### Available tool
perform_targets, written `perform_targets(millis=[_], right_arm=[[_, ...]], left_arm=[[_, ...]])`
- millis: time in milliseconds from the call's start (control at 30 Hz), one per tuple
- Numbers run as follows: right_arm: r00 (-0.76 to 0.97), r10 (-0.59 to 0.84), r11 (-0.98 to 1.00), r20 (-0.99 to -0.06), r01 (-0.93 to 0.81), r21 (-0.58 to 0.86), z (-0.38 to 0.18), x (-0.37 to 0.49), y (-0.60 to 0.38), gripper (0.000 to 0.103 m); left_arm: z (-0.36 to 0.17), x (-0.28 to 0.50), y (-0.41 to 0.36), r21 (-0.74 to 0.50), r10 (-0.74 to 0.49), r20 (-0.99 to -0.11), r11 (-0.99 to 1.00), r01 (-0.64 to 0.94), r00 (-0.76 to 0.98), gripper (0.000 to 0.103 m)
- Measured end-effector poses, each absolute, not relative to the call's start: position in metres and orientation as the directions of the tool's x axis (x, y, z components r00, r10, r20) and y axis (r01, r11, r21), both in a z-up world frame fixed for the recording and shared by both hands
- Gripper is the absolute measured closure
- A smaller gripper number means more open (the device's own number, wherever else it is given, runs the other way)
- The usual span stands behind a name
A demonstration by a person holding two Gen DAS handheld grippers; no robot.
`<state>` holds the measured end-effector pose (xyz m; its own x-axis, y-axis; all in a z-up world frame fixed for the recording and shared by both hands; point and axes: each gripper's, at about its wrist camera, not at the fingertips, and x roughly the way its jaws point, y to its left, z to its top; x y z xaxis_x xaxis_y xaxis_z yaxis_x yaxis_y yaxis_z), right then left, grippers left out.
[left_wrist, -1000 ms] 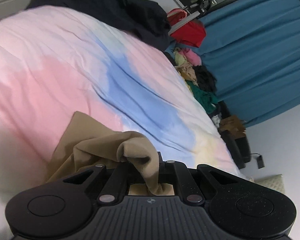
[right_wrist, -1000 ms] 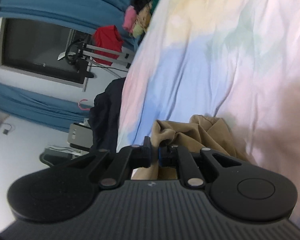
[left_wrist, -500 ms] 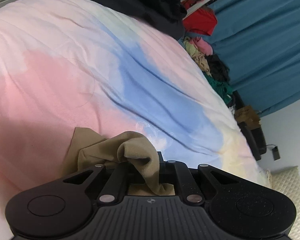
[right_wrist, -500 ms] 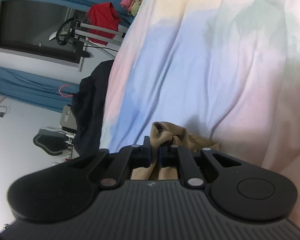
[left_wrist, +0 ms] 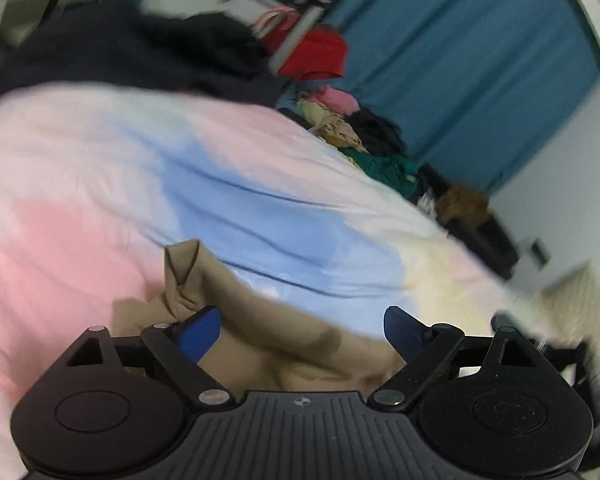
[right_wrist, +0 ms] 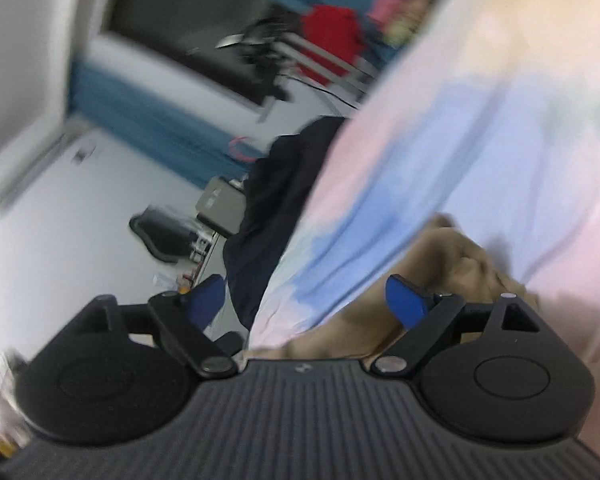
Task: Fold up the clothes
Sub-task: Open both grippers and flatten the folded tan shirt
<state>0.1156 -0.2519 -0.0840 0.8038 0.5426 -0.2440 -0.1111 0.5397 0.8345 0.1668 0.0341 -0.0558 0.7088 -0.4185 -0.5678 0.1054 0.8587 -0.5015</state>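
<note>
Left claw (left_wrist: 302,330): jaws spread wide, they've just been opening. The tan garment (left_wrist: 260,332) lies loose between and under them, no pad pressing on it. One bunched corner of it pokes up just beside my left pad (left_wrist: 198,330).

Right claw (right_wrist: 306,300): same story, jaws wide, just opened, nothing clamped. Tan garment (right_wrist: 452,264) sits beside and under the right-hand pad (right_wrist: 406,300), crumpled.

Where it is: on the bed (left_wrist: 260,208), on the pastel pink/blue cover, close in under both claws. Dark clothes (left_wrist: 140,52) are heaped at the far edge, well apart.

Handling, my read: thin, light, fully limp fabric, no stiffness, nothing fragile. It'll sag and bunch wherever I'm not holding. It looks likely to drag on the cover rather than slide. Best to pinch at edges or corners, one claw per corner, and keep tension between them; a grab at the bunched middle just makes a wad.

Orientation: in the left view the long axis runs roughly left-to-right across the claw. Both views are blurred and most of the cloth is hidden under the housings, so I can't tell which end is which.
</note>
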Motion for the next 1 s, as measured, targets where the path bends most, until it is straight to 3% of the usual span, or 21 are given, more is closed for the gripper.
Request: perform_targets(millis=[33, 100, 133, 200, 300, 567, 1000], right_arm=[[0.803, 0.528, 0.588, -0.274, -0.114, 0.801, -0.080, 0.115, -0.247, 0.014], [0.789, 0.507, 0.680, -0.347, -0.119, 0.723, -0.077, 0.119, -0.238, 0.040], [0.780, 0.484, 0.737, -0.397, -0.118, 0.666, -0.078, 0.124, -0.232, 0.044], [0.767, 0.428, 0.820, -0.478, -0.107, 0.562, -0.084, 0.134, -0.223, 0.063], [0.750, 0.342, 0.901, -0.566, -0.089, 0.425, -0.098, 0.151, -0.213, 0.071], [0.751, 0.258, 0.955, -0.607, -0.104, 0.277, -0.117, 0.163, -0.196, 0.071], [0.783, 0.259, 0.949, -0.565, -0.099, 0.298, -0.079, 0.084, -0.194, 0.069]], left_arm=[[-0.055, 0.164, 0.029, -0.455, -0.396, -0.572, 0.882, 0.124, 0.718, 0.011], [-0.061, 0.164, 0.022, -0.401, -0.368, -0.591, 0.906, 0.135, 0.718, 0.010], [-0.065, 0.167, 0.019, -0.372, -0.347, -0.610, 0.919, 0.130, 0.712, 0.010], [-0.074, 0.173, 0.013, -0.316, -0.307, -0.640, 0.941, 0.122, 0.704, 0.010], [-0.086, 0.182, 0.007, -0.244, -0.264, -0.664, 0.961, 0.132, 0.700, 0.010], [-0.107, 0.185, -0.012, -0.087, -0.180, -0.688, 0.982, 0.166, 0.703, 0.010], [-0.080, 0.105, -0.019, -0.071, -0.213, -0.663, 0.972, 0.223, 0.718, 0.010]])
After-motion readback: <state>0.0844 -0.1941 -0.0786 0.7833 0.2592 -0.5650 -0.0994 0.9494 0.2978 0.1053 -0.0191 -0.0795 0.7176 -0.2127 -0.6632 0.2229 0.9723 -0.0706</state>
